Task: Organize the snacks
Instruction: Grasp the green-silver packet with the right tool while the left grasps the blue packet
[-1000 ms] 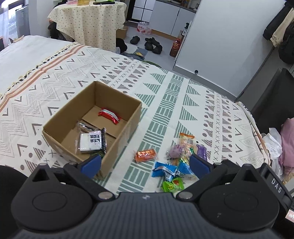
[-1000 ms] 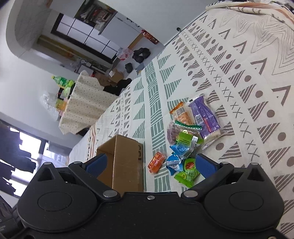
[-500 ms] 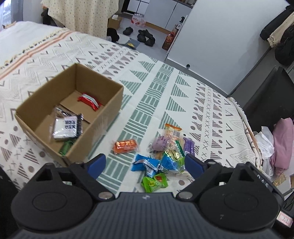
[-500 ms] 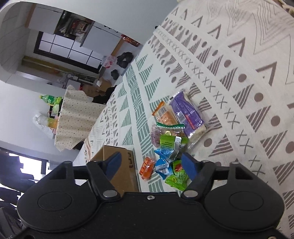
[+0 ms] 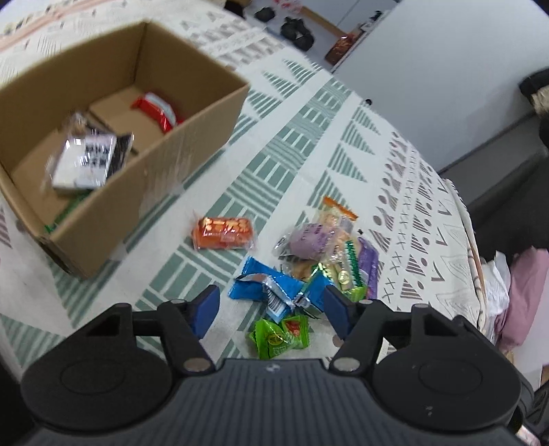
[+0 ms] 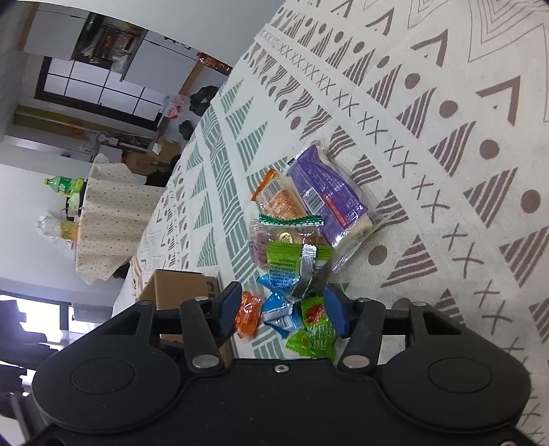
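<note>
Packets at twelve o'clock of the gaping, empty left gripper look light, crinkly, slippery; pinch mid-body.

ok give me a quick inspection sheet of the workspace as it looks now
Surface: patterned cloth, no spills seen.
Job's things: cardboard box open, holding a red packet, a white and black packet and something green. Loose pile beside it: orange packet, blue packets, green packets, purple packet.
Clutter: nothing seen on the cloth.
Grippers: left gripper open above the blue packets; right gripper open over the pile, empty.
Cables: nothing seen.
Surroundings: draped round table with bottles, shoes on the floor.
</note>
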The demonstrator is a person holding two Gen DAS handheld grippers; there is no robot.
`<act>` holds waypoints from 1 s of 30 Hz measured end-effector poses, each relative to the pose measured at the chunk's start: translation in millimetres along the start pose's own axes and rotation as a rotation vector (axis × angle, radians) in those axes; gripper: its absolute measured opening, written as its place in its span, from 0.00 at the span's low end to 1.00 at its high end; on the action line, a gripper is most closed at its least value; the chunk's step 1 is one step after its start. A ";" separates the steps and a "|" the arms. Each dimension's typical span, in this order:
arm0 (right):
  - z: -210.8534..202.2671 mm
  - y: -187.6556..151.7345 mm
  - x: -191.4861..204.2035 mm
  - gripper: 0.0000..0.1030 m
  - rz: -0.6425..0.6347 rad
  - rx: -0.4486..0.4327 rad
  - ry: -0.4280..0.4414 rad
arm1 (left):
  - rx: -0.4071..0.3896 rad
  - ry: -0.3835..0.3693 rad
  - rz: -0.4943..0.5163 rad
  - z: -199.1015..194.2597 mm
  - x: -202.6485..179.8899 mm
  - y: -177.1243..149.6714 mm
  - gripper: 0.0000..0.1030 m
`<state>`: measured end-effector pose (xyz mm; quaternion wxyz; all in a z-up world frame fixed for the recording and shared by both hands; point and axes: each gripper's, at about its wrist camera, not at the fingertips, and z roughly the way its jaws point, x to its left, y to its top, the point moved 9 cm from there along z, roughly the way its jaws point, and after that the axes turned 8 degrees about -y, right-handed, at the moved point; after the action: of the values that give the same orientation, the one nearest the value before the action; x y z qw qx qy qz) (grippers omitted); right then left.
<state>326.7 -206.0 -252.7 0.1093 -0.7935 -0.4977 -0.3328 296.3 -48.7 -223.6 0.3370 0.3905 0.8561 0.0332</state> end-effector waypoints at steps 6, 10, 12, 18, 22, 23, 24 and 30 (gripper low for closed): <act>12.6 3.1 1.5 0.52 0.006 -0.006 -0.012 | 0.020 -0.013 -0.071 23.9 12.5 2.1 0.63; 21.0 5.0 4.4 0.52 0.010 -0.003 -0.013 | 0.036 -0.031 -0.110 38.2 16.5 4.0 0.63; 25.8 6.1 1.6 0.52 0.024 0.002 -0.026 | 0.049 -0.030 -0.126 45.2 18.3 3.7 0.63; 40.1 6.6 -5.2 0.48 0.045 0.023 -0.053 | 0.073 -0.039 -0.102 59.9 16.1 4.7 0.63; 46.0 4.3 -5.5 0.39 0.041 0.027 -0.057 | 0.086 -0.030 -0.068 64.4 12.9 4.7 0.63; 46.0 4.1 -4.5 0.35 0.036 0.024 -0.057 | 0.086 -0.027 -0.058 64.8 12.6 4.0 0.63; 46.0 3.9 -4.4 0.31 0.032 0.021 -0.063 | 0.087 -0.028 -0.051 65.2 12.7 3.7 0.63; 41.7 2.7 -2.5 0.29 0.016 0.005 -0.052 | 0.082 -0.010 -0.028 59.9 15.1 4.3 0.46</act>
<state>345.8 -188.1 -285.3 0.1012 -0.8056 -0.4947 -0.3099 328.1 -47.6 -276.6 0.3255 0.3921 0.8604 -0.0089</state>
